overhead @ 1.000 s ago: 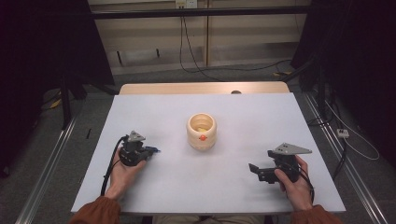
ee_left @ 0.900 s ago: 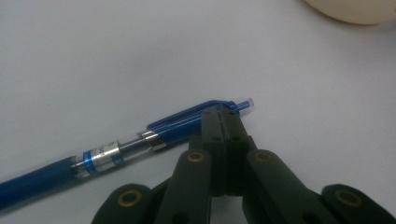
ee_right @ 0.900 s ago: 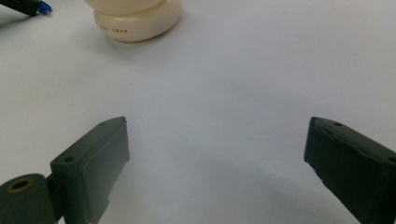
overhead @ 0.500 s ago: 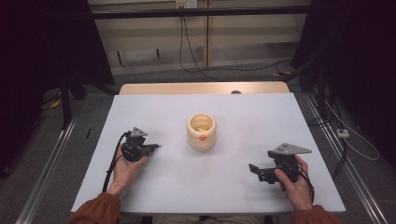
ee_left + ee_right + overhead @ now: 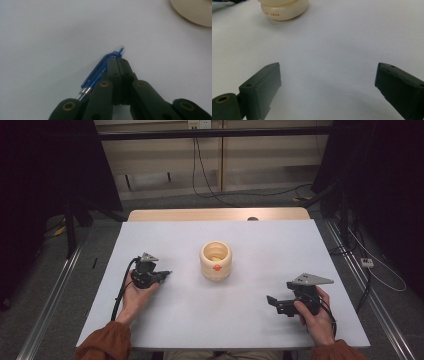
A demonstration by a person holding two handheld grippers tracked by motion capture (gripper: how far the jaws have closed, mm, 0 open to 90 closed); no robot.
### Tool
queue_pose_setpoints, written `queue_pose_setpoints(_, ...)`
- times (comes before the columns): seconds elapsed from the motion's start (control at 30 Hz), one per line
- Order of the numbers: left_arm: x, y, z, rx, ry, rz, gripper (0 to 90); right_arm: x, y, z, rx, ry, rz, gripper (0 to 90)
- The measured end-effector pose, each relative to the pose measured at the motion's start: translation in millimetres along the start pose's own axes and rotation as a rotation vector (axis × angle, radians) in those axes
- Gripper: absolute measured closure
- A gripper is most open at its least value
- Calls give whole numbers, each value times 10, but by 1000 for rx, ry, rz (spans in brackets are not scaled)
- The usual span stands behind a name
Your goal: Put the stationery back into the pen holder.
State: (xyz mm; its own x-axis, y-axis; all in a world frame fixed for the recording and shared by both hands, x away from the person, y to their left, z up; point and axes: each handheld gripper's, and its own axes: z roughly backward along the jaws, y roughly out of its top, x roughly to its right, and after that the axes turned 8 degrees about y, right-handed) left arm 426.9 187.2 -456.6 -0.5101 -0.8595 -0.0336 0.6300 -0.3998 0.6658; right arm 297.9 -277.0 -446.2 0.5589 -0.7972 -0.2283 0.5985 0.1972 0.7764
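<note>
A blue clear-barrelled pen (image 5: 98, 71) is clamped between the jaws of my left gripper (image 5: 119, 61), its end poking out past the tips over the white table. In the high view the left gripper (image 5: 162, 275) sits left of a cream ribbed cup (image 5: 216, 261) with a small orange mark, and points toward it. The right gripper (image 5: 272, 302) is at the near right of the table, aimed left. Its jaws (image 5: 327, 82) stand wide apart with only bare table between them. The cup (image 5: 284, 10) lies well ahead of them.
The white table (image 5: 280, 245) has bare surface all around the cup. A wooden board (image 5: 215, 214) runs along its far edge. Cables trail on the floor beyond and to the right, with dark stands on both sides.
My left gripper has edged slightly away from the person with the pen still in it. The right gripper and the cup have stayed put.
</note>
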Motion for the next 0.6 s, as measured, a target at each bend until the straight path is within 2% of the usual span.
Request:
queue_pose_setpoints(0.1,-33,20,-26,-2,-7,23,897,3,2,-9,-2,2,0,62)
queue_pose_setpoints(0.33,-79,71,-74,-4,13,37,900,3,1,-14,-5,3,-1,62)
queue_pose_setpoints(0.5,-112,68,-97,7,-1,70,890,0,-2,-13,-7,5,0,63)
queue_pose_setpoints(0.6,-129,65,-93,5,-8,71,885,0,-5,-12,-9,7,1,62)
